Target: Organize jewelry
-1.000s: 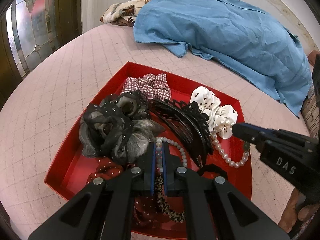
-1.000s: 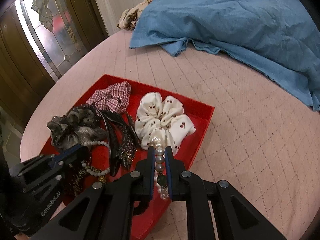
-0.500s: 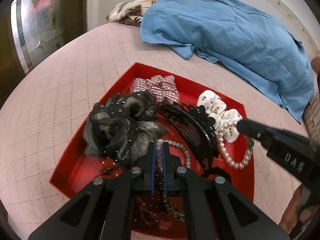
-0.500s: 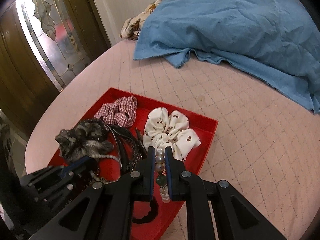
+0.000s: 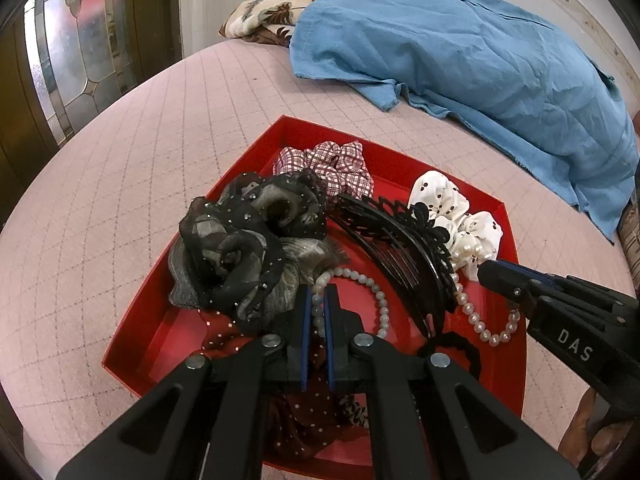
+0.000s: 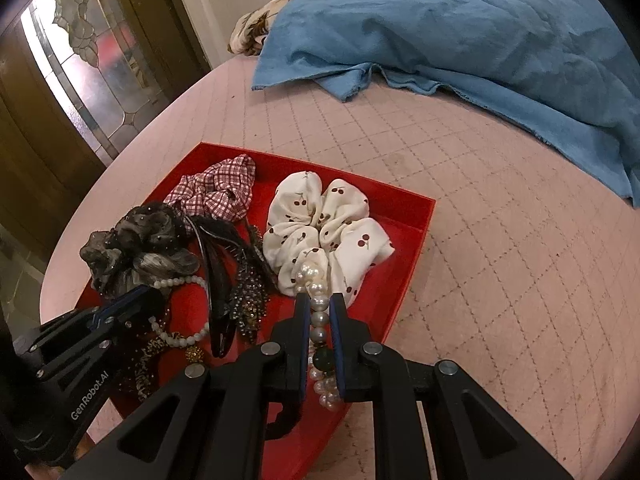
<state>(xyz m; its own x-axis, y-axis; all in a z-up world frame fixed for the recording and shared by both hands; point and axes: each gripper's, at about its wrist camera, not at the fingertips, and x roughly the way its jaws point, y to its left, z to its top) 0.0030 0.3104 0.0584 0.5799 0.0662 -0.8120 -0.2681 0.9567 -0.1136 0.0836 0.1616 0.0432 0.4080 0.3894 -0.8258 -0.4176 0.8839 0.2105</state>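
Bedding in pink carries the red tray (image 5: 132, 344), already crowded with a white cherry scrunchie (image 6: 324, 232), a black hair comb (image 5: 400, 256) and more. Inside the tray, the left gripper (image 5: 318, 308) clenches a grey bead bracelet (image 5: 376, 300); at the tray's near edge, the right gripper's (image 6: 320, 316) jaws have just been easing apart around a pearl strand (image 6: 318, 320). Collecting looks mostly done; laying these strands down remains.

Crumpled blue shirt (image 5: 472, 60) on pink quilted bedspread (image 5: 168, 128), floral-print cloth (image 5: 264, 20) behind it, stained-glass door panel (image 6: 80, 48) at left
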